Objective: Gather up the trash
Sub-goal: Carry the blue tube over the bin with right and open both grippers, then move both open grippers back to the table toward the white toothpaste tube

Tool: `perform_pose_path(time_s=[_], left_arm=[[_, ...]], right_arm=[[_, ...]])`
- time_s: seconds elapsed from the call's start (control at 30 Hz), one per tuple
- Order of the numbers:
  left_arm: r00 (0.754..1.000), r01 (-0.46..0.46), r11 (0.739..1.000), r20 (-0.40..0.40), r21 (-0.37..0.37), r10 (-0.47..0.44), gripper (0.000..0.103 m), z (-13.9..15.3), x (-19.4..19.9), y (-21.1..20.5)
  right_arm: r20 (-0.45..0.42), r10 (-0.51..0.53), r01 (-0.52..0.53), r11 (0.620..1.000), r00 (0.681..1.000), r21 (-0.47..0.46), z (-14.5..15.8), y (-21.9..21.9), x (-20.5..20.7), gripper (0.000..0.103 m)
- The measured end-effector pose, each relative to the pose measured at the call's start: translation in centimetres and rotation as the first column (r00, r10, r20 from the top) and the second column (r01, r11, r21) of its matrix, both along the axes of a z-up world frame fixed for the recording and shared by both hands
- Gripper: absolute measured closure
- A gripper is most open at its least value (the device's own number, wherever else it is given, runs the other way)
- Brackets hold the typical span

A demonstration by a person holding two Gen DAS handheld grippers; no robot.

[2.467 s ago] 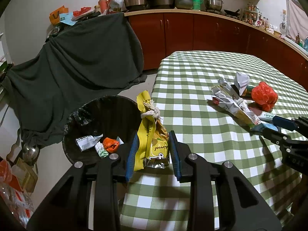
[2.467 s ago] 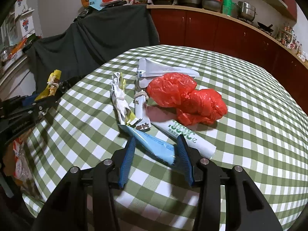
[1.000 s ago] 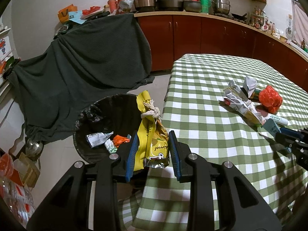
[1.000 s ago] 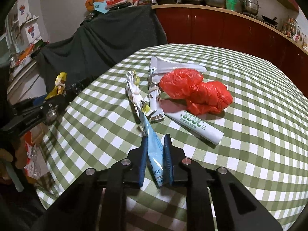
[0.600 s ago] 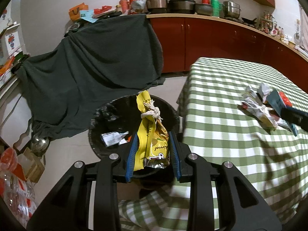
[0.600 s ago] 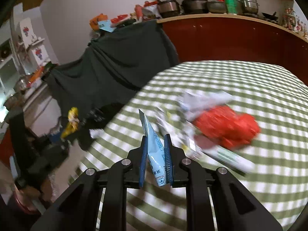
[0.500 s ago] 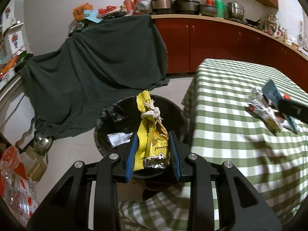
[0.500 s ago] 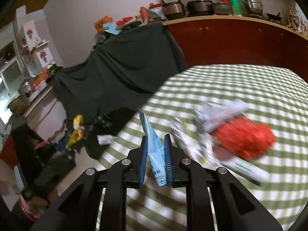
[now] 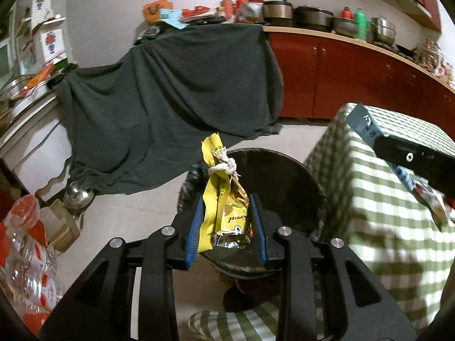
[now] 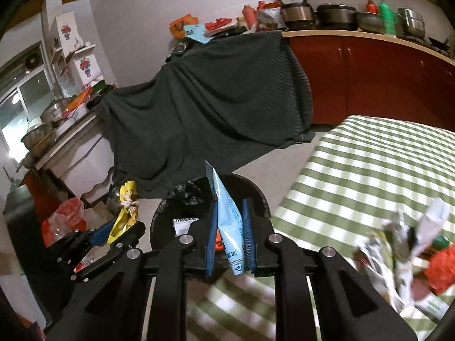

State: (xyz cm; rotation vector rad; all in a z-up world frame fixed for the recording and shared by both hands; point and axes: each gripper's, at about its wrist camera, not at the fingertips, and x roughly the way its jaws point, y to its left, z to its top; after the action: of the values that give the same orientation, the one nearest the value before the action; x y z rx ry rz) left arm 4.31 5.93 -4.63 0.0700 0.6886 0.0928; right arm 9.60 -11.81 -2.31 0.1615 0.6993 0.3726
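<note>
Our left gripper clamps the yellow packet, our right gripper the blue sachet; bin contents mostly hidden, blurred trash at three o'clock.

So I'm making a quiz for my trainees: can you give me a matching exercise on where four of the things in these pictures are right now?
Things:
1. yellow packet
2. light blue packet
3. red plastic bag
4. dark cloth

Places:
A. lying on the checked table
B. clamped in the right hand-held gripper
C. draped over something behind the bin
D. clamped in the left hand-held gripper

Pairs: 1-D, 2-B, 3-A, 4-C
</note>
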Motion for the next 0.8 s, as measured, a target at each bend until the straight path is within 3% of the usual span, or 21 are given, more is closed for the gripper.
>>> perform_pose_path(time_s=[0.4,0.53,0.7,0.8], left_arm=[[0.995,-0.095,0.995,0.006,0.000,0.095,0.071,-1.3,4.4,1.5],[0.993,-0.116,0.993,-0.007,0.004,0.116,0.062,-2.0,5.3,1.7],[0.991,-0.129,0.992,-0.021,0.005,0.129,0.059,-2.2,5.8,2.4],[0.992,-0.127,0.992,-0.014,0.005,0.128,0.057,-2.0,5.5,2.3]], right_arm=[[-0.018,0.019,-0.021,0.997,1.000,-0.068,-1.7,4.3,4.0,0.083],[-0.041,0.008,-0.011,0.997,0.999,-0.070,-2.3,4.8,5.1,0.073],[-0.030,-0.009,0.007,0.998,1.000,-0.067,-1.9,4.0,4.8,0.068],[-0.006,-0.023,0.023,0.998,1.000,-0.063,-1.1,3.3,4.2,0.058]])
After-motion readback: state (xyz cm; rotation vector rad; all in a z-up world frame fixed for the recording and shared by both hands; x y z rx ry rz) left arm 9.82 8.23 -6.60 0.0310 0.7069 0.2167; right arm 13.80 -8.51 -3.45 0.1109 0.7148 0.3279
